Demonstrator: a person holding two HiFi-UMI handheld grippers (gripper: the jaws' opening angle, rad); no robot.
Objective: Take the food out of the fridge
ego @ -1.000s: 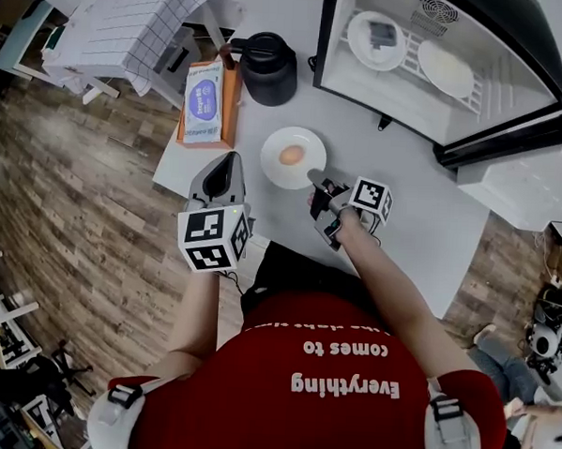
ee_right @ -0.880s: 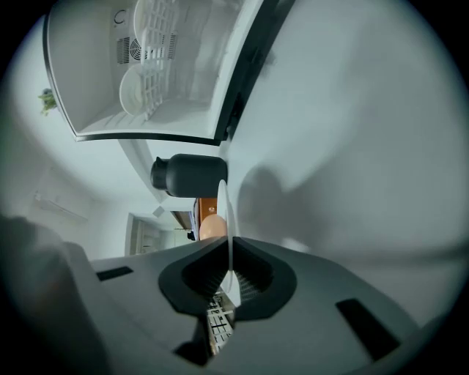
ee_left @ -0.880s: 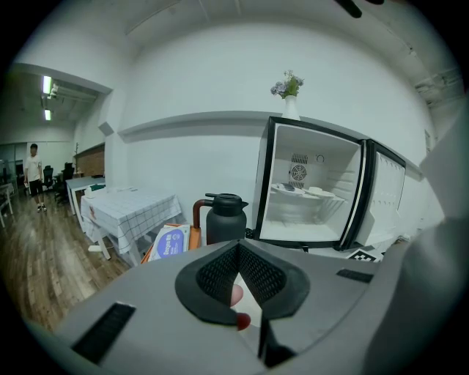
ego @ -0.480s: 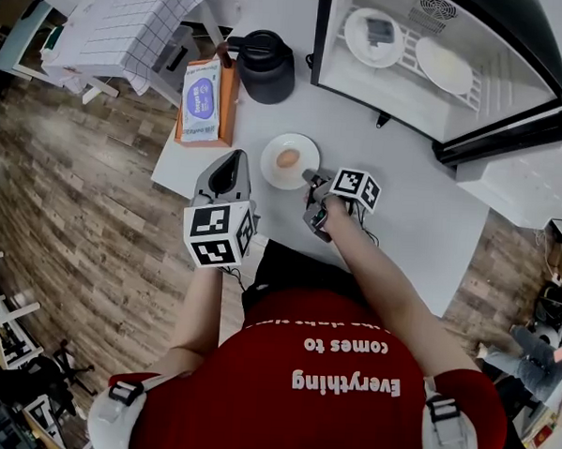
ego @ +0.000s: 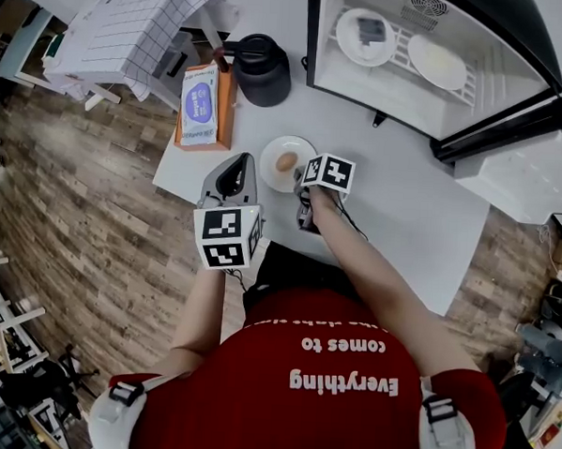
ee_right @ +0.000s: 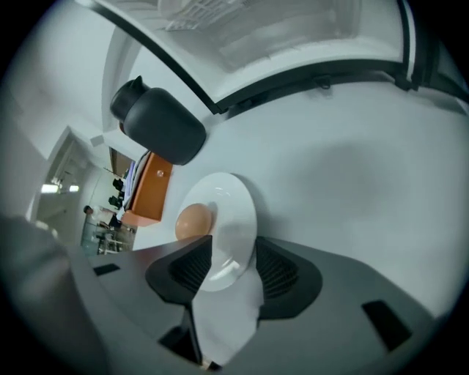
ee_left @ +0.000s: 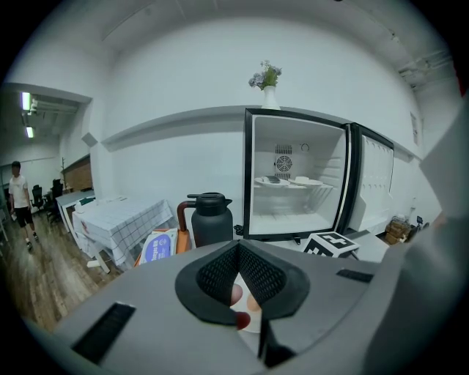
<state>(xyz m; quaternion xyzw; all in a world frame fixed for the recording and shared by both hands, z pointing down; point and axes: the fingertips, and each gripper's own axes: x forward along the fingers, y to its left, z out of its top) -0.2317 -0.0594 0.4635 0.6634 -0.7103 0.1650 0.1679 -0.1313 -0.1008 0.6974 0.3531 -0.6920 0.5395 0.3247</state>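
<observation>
In the head view, your right gripper (ego: 300, 182) stood at the near right rim of the plate (ego: 272, 171). That plate lay on the white table (ego: 405, 197) with the egg (ego: 286, 161) on it, well apart from the open fridge (ego: 314, 42). Your left gripper (ego: 237, 162) hung just left of the plate. Two more plates (ego: 366, 36) (ego: 437, 61) lay on the fridge shelf.

In the left gripper view, the jaws met at the tips and held nothing. The fridge stood far ahead.

In the right gripper view, your jaws were opening. The plate's rim was between the pads but they did not seem to press on it. The egg lay beyond, to the left. The fridge plates lay far and right of this claw, so your right hand looked the nearer one for the next reach.
</observation>
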